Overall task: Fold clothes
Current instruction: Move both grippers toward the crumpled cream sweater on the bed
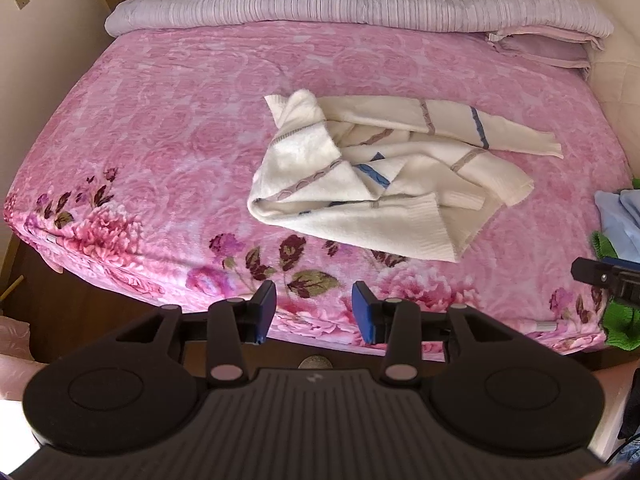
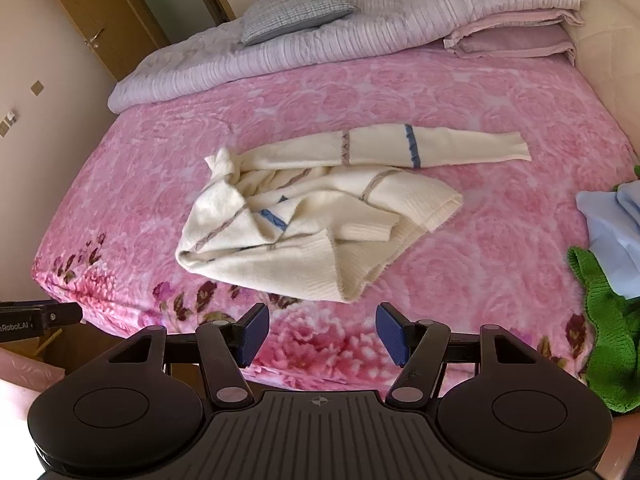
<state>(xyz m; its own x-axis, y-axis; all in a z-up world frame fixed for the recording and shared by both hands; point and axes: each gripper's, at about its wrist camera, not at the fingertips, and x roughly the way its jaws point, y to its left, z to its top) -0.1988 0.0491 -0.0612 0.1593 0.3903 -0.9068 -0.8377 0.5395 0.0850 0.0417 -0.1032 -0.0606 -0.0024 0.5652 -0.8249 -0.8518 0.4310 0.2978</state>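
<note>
A crumpled cream sweater lay mid-bed; left gripper and right gripper hovered near, fingers apart, empty.

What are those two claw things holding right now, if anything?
Nothing. Both the left gripper and right gripper are open, short of the cream sweater, which lies crumpled and untouched on the pink bed.

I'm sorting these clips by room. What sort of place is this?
Most likely a home bedroom: a bed under a pink floral blanket, a checked pillow on a folded quilt at its head, and a wooden door behind.
</note>
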